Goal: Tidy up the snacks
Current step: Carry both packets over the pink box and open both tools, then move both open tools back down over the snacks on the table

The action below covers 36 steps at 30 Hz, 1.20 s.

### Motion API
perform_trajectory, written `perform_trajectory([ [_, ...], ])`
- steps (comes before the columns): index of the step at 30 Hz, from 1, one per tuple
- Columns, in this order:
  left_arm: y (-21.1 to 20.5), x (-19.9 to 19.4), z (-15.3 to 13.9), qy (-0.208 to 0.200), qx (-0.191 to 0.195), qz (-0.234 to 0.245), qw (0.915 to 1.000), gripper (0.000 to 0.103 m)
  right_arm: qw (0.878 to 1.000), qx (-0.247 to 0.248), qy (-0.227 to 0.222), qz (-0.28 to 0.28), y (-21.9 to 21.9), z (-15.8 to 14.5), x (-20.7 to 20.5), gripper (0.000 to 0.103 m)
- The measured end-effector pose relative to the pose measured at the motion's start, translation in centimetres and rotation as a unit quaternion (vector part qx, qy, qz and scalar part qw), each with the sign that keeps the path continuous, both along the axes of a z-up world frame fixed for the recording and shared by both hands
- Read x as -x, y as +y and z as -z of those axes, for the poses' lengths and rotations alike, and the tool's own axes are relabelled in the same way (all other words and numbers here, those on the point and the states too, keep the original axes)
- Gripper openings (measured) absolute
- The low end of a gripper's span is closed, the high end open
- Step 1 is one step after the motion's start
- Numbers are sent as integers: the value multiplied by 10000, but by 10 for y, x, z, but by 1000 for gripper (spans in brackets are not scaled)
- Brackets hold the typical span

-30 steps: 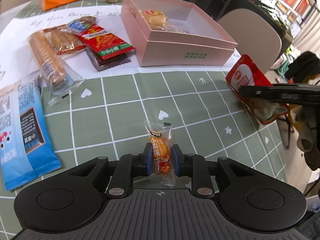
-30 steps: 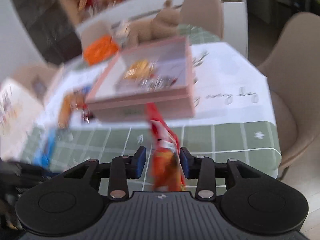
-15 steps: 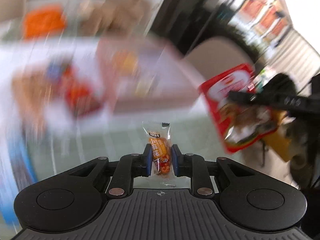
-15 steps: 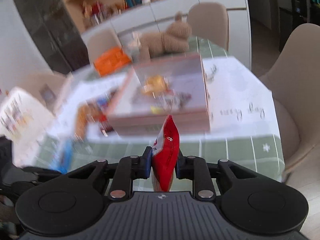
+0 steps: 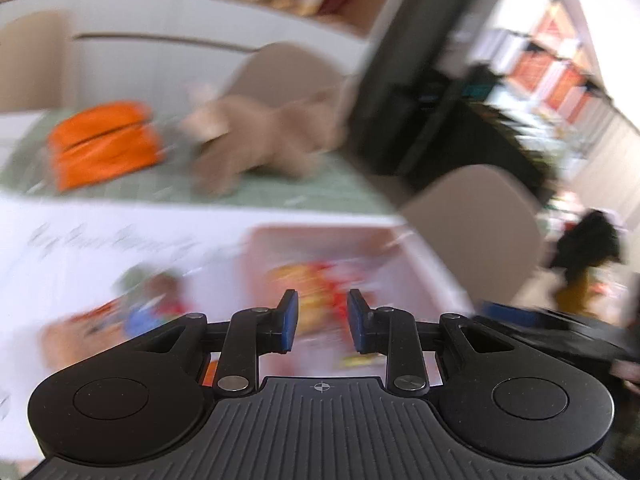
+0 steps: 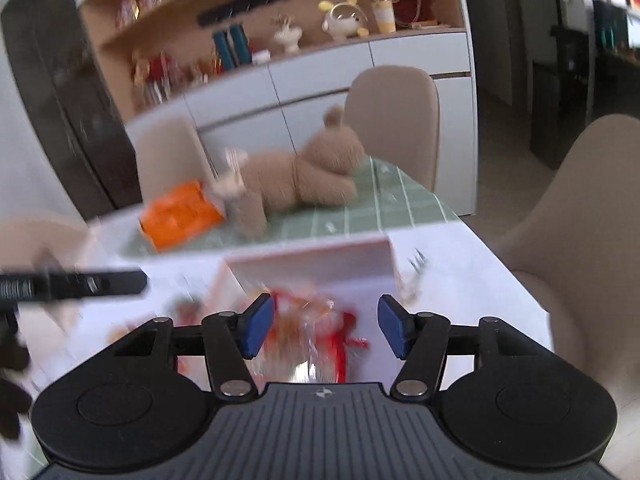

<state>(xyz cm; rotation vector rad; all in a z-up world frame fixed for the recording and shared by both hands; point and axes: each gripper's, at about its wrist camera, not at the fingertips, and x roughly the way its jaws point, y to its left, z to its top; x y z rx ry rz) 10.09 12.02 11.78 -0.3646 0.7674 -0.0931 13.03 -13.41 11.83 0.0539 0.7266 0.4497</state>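
Both grippers hang over the pink box (image 6: 312,264), jaws opening, nothing gripped; blurred snack packets (image 6: 316,332) lie inside. Beyond, a teddy bear (image 6: 304,176) and orange bag (image 6: 180,216) crowd the table's (image 6: 400,200) far end.

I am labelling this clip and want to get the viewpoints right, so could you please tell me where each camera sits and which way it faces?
Left wrist: on the left gripper, angled down over the pink box; its own opening jaws show, nothing between them, with the right gripper at the right edge.
Right wrist: on the right gripper, facing the box and shelves; its jaws are opening above loose snacks.
Shared: the box, the orange pouch and the teddy bear.
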Motion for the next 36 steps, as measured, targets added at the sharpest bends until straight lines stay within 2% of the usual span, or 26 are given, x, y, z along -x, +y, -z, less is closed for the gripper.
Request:
perform_trajectory([
  [2,13,-3,23,283,-159,-383,9987,30,9998,131,122,-76,-1,15,11,58],
  [5,23,-13,48,637,-258,-625,9957,30,9992,167,303,-215,1,32,29,58],
  [7,18,-25,59,729,-425,-521,9951,30,9982,181,428,-366,6,44,43,58],
  [10,9,-41,73,804,-1023,-462,9904,30,9954,310,628,-656,24,60,56,58],
  [12,7,-44,83,958,-1200,-354,9875,30,9936,480,677,-771,35,71,65,58],
  [15,-7,-35,85,826,-1691,98,9821,30,9908,582,716,-986,51,78,75,58],
  [17,-14,-19,84,744,-1814,452,9796,29,9901,583,719,-1058,57,81,79,59],
  [20,-16,11,83,686,-1596,769,9818,29,9895,469,726,-1162,60,80,84,59],
  [22,-15,30,82,695,-1511,788,9829,29,9887,414,690,-1268,65,79,83,59],
  [25,-9,56,80,724,-1168,669,9883,29,9869,443,571,-1440,73,77,88,60],
  [27,1,73,76,732,-792,382,9934,29,9852,472,514,-1565,84,76,90,60],
  [29,14,98,65,503,-402,-93,9979,29,9837,431,519,-1664,95,76,91,60],
  [32,38,132,52,271,46,-958,9950,29,9807,316,588,-1837,118,78,91,61],
  [34,49,145,48,285,124,-1352,9903,29,9807,329,542,-1852,139,81,88,65],
  [36,54,150,46,327,-65,-1457,9888,29,9815,461,500,-1791,165,87,83,68],
])
